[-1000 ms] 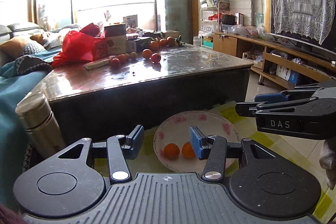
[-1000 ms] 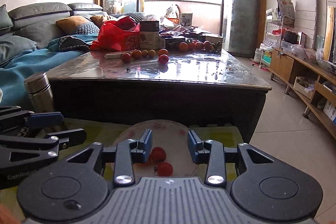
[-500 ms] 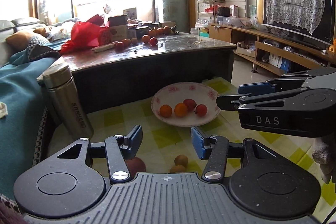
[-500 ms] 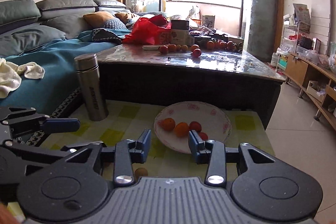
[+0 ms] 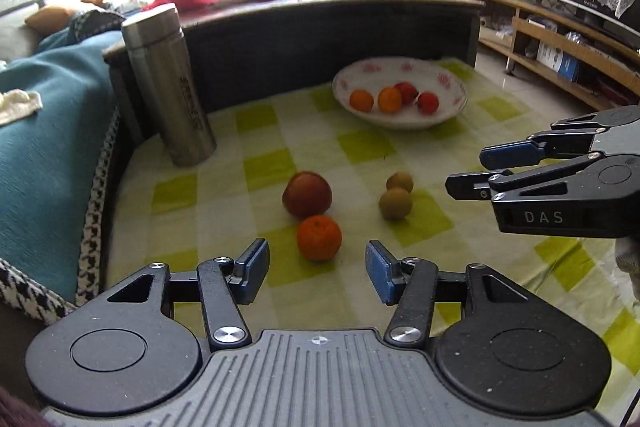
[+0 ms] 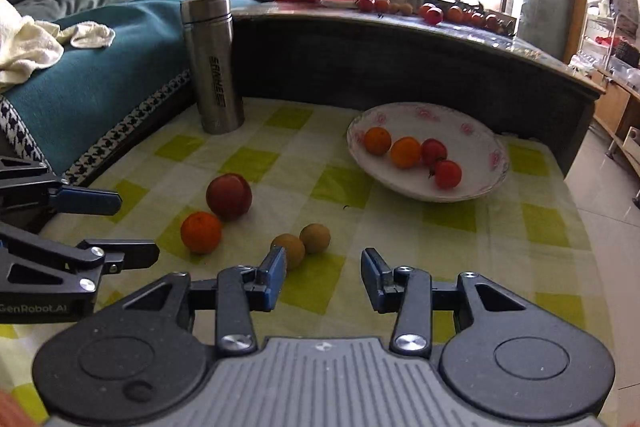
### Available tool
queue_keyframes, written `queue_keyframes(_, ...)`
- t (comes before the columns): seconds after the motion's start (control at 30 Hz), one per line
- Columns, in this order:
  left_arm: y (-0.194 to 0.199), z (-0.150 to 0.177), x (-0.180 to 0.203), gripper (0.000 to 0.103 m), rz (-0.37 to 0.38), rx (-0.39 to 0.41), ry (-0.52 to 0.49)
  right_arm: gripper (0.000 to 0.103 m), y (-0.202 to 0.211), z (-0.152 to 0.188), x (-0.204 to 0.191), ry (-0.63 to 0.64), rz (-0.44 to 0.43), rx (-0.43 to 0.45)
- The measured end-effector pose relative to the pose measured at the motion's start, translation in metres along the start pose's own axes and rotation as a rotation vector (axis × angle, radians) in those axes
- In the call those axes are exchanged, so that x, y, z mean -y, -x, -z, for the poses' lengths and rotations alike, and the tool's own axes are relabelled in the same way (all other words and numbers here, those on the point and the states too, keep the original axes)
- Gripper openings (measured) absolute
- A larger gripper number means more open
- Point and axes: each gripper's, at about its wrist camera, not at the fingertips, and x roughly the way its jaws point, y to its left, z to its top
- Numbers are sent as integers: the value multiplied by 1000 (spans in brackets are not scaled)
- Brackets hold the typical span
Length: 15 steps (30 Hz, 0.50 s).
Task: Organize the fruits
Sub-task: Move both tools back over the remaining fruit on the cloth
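A white floral plate (image 5: pixel 452 109) (image 6: pixel 480 143) on the green-checked cloth holds two oranges (image 5: pixel 361 100) (image 6: pixel 377 141) and two red tomatoes (image 5: pixel 427 103) (image 6: pixel 447 174). Loose on the cloth lie a dark red apple (image 5: pixel 307 194) (image 6: pixel 229 196), an orange (image 5: pixel 319 237) (image 6: pixel 201 231) and two small brown fruits (image 5: pixel 395 203) (image 6: pixel 315 238). My left gripper (image 5: pixel 316 271) is open, just short of the loose orange. My right gripper (image 6: pixel 323 279) is open and holds nothing, with the brown fruits just ahead of its left finger.
A steel flask (image 5: pixel 168 85) (image 6: pixel 214 63) stands upright at the cloth's far left. Behind the plate is a dark coffee table (image 6: pixel 400 59) carrying more fruit and a red bag. A sofa with a teal blanket (image 6: pixel 92 47) runs along the left.
Both grippers have pulled back from the plate and tilted down. The loose apple, orange and brown fruits now lie in view in front of them. Both stay open.
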Motion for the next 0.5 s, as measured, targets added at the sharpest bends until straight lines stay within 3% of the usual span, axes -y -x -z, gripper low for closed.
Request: queue_keyframes(0.5, -29, 2, -10, 61, 36, -49, 65, 48, -50, 2, -2, -30, -74, -38)
